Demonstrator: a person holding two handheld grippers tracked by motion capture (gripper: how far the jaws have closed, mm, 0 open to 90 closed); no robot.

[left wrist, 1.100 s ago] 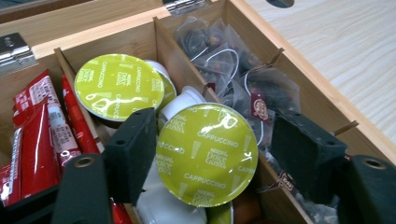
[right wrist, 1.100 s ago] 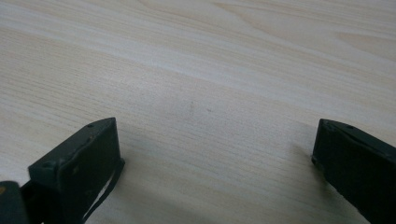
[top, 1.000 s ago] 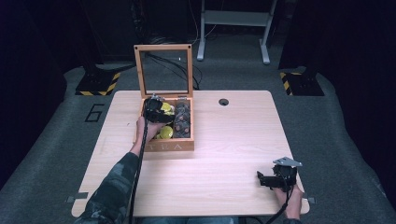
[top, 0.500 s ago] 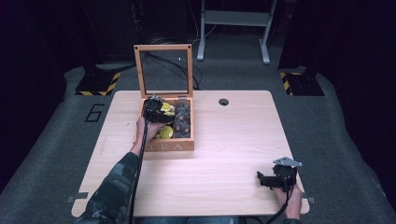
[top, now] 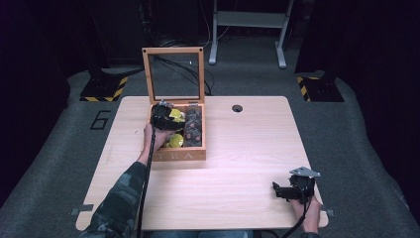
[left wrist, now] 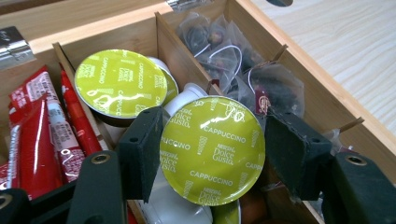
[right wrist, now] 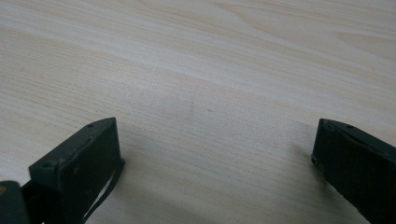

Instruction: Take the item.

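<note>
A wooden tea box point(top: 178, 155) stands open on the table, its glass lid point(top: 173, 51) upright. My left gripper point(top: 166, 119) is inside the box. Seen from the left gripper view, the left gripper point(left wrist: 215, 145) is shut on a green-lidded cappuccino capsule point(left wrist: 212, 158), one jaw on each side of its lid. A second capsule point(left wrist: 120, 83) lies behind it. Red sachets point(left wrist: 32, 135) fill the compartment to one side and dark tea bags point(left wrist: 233, 60) the other. My right gripper point(top: 282, 191) rests near the table's front right corner, open over bare wood point(right wrist: 196, 70).
A round cable hole point(top: 237, 108) sits in the table behind and to the right of the box. The tabletop point(top: 247, 148) stretches between the box and the right gripper. Grey floor surrounds the table, with a metal frame point(top: 247, 29) at the back.
Almost nothing differs. The left gripper stays inside the box over the capsules, and the right gripper has not moved.
</note>
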